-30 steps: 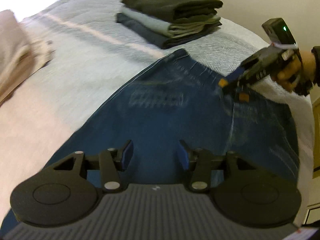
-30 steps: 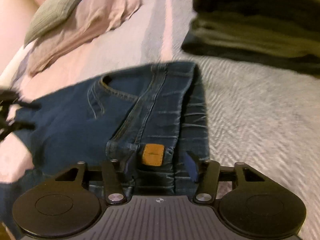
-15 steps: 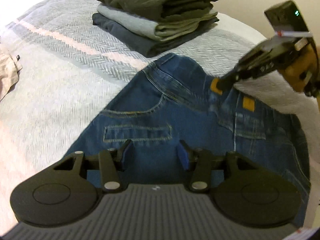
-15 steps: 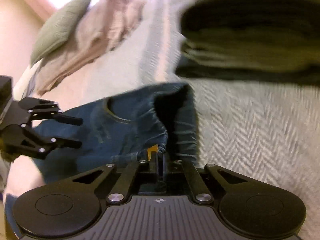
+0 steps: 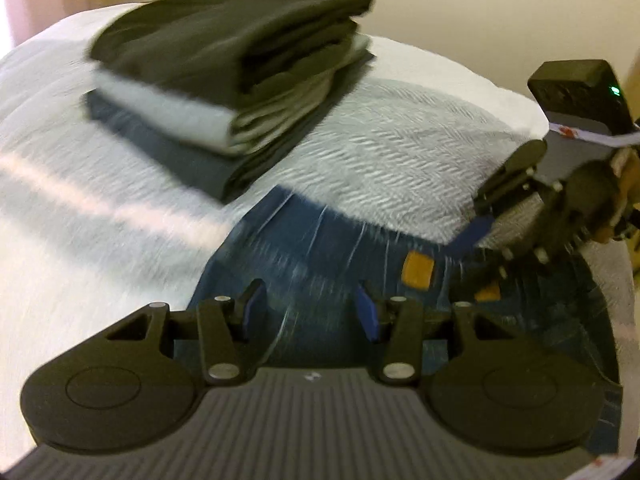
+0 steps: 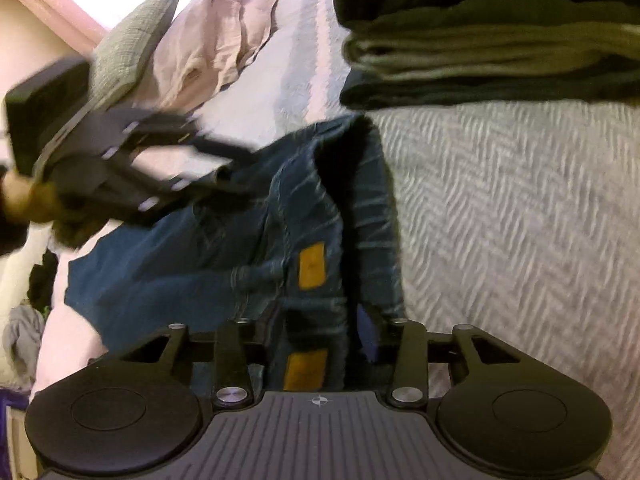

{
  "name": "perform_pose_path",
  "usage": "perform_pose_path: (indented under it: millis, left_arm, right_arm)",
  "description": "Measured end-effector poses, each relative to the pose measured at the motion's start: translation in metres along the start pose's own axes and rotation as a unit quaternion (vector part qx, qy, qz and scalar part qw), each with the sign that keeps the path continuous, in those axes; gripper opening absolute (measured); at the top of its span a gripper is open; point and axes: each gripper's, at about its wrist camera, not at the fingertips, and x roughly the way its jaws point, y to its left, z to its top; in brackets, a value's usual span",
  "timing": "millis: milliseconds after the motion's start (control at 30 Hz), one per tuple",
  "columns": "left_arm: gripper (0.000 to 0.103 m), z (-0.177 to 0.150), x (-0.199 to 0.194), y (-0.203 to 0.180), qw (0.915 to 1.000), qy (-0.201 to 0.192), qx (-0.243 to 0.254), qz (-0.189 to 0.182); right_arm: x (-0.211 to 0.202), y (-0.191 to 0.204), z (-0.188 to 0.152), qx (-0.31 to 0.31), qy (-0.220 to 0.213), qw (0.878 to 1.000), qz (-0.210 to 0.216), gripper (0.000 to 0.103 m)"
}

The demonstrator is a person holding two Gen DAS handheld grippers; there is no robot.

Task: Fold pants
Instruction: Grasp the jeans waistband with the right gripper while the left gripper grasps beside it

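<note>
The jeans (image 5: 320,248) lie on the bed (image 5: 400,160), their waist end near the stack of folded clothes (image 5: 224,80). The left wrist view shows the left tongs (image 5: 308,308) partly open above the denim with nothing gripped, and the right tongs (image 5: 476,256) coming in from the right at the waistband by the orange patch (image 5: 418,270). It is blurred there, so their grip cannot be read from this side. The right wrist view shows the right tongs (image 6: 320,344) opening, with the waistband and a second orange patch (image 6: 306,372) still between the fingers; whether the pads touch the cloth I cannot tell. Only this view shows the pillows (image 6: 192,40) at the head of the bed, the raised fold of denim, and the left tongs (image 6: 224,168) over the far side of the jeans
</note>
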Motion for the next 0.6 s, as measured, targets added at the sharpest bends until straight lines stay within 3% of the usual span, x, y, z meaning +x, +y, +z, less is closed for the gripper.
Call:
perform_pose_path:
  millis: [67,133,167,200,233,267,300,467,600]
  left_arm:
    - [0.043,0.012,0.019,-0.002,0.9997,0.012,0.02,-0.011]
    - [0.042,0.02,0.033,-0.007,0.9988,0.024,0.039,-0.015]
    - [0.039,0.023,0.038,-0.008,0.9984,0.03,0.046,-0.016]
    - [0.024,0.025,0.043,-0.01,0.9978,0.037,0.053,-0.014]
    - [0.015,0.025,0.046,-0.012,0.9973,0.043,0.057,-0.017]
    - [0.013,0.026,0.046,-0.016,0.9972,0.044,0.06,-0.011]
    - [0.0,0.028,0.045,-0.019,0.997,0.044,0.063,-0.007]
    - [0.0,0.059,0.033,-0.016,0.9987,-0.002,0.05,0.009]
    - [0.0,0.069,0.053,0.0,0.9994,0.004,0.025,0.024]
  right_arm:
    - [0.004,-0.001,-0.003,0.007,-0.006,1.0,0.005,0.038]
    - [0.007,-0.004,-0.004,0.029,-0.012,1.0,0.004,0.027]
    - [0.006,-0.005,-0.004,0.036,-0.014,0.999,-0.004,0.01]
    - [0.004,-0.008,-0.004,0.049,-0.019,0.999,-0.003,0.005]
    - [0.0,-0.009,-0.004,0.062,-0.024,0.998,0.002,0.002]
    - [-0.007,-0.009,-0.003,0.068,-0.032,0.997,0.004,0.0]
    - [-0.017,-0.005,0.0,0.066,-0.046,0.997,0.007,0.0]
    - [-0.025,-0.013,0.02,0.059,-0.066,0.996,0.007,0.0]
    - [0.008,-0.03,0.012,0.074,-0.038,0.997,-0.008,0.0]
